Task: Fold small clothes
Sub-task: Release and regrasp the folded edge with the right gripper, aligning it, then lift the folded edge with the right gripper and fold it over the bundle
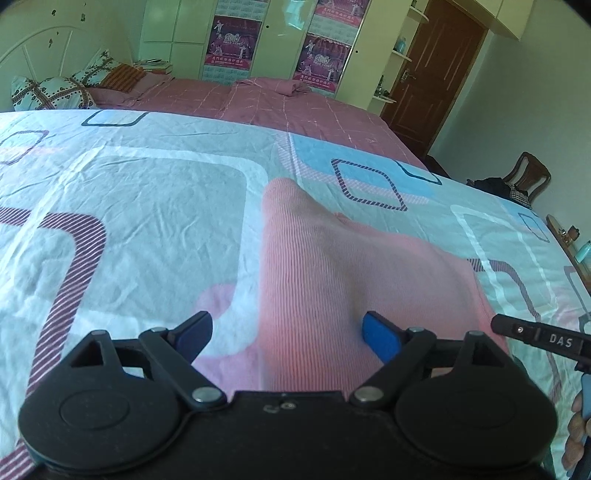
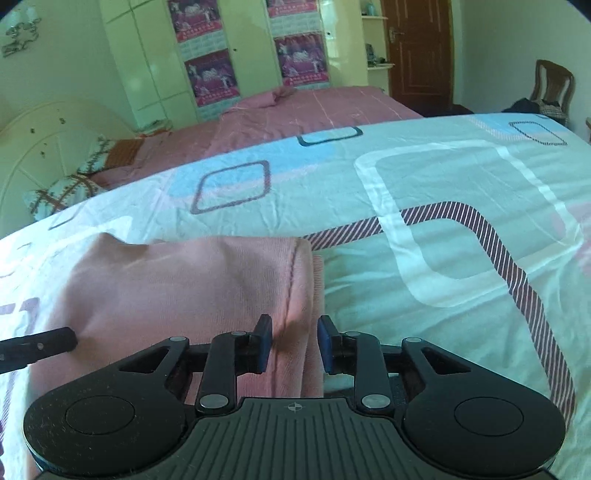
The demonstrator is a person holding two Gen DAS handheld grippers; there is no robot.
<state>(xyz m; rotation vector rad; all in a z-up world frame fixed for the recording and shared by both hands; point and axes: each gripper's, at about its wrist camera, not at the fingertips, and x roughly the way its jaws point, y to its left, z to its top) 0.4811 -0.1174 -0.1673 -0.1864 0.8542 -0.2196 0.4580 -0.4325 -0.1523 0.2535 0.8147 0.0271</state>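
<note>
while your left gripper (image 1: 288,334) gapes wide over the pink garment (image 1: 332,266), your right gripper (image 2: 293,343) part-open astride its folded edge, gripping nothing, patterned bedsheet (image 1: 129,206) beneath, wardrobe (image 1: 184,33) beyond

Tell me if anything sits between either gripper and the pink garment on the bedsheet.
Nothing visible does. The pink garment lies directly under the wide-open left gripper, and its folded edge runs between the fingers of the right gripper, which do not pinch it.

Ribbed pink knit garment (image 1: 332,280) on creased cotton sheet (image 1: 129,206).
</note>
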